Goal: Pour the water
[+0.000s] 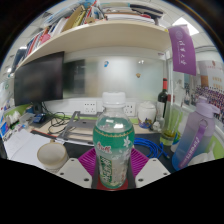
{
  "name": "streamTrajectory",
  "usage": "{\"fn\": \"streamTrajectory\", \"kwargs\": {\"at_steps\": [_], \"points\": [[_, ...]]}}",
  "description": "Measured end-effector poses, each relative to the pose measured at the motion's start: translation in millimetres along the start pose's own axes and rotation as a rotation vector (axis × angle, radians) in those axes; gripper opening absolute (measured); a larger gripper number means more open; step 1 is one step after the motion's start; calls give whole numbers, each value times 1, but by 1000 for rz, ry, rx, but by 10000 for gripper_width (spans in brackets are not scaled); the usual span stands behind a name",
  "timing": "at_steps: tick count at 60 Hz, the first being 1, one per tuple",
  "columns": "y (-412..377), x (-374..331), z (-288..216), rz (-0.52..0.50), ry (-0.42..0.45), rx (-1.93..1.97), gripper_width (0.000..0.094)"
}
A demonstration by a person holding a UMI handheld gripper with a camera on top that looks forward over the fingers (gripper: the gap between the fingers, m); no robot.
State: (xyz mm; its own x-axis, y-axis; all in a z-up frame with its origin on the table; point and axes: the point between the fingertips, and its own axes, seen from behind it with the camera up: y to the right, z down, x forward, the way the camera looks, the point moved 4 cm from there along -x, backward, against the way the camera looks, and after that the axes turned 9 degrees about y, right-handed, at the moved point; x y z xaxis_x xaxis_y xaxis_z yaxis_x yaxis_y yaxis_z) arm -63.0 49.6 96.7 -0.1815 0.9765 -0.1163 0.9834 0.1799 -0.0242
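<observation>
A clear plastic water bottle (113, 140) with a white cap and a green label stands upright between my fingers. The magenta pads (88, 160) press on its lower part from both sides. My gripper (113, 172) is shut on the bottle. The bottle's base is hidden low between the fingers. I see no cup directly ahead of the bottle; a white cup (147, 112) stands further back on the desk, to the right.
A cluttered desk lies beyond, with a monitor (40, 82) at the left and a dark wine bottle (164, 100) at the right. A pale purple bottle (195, 135) stands close on the right, a beige round object (52, 153) close on the left. A bookshelf (95, 35) hangs overhead.
</observation>
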Motion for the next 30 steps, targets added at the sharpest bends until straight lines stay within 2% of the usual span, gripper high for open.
{"fn": "streamTrajectory", "kwargs": {"at_steps": [4,8,10,18,30], "points": [[0,-2,4,2,-28,-19,498],[7,-9,14,29,-98,-53,654],[7,-13,15,42,-104,-51,694],[1,-53,25,104,-185,-21,768],[-56,-128,5,134,-268,87,771]]}}
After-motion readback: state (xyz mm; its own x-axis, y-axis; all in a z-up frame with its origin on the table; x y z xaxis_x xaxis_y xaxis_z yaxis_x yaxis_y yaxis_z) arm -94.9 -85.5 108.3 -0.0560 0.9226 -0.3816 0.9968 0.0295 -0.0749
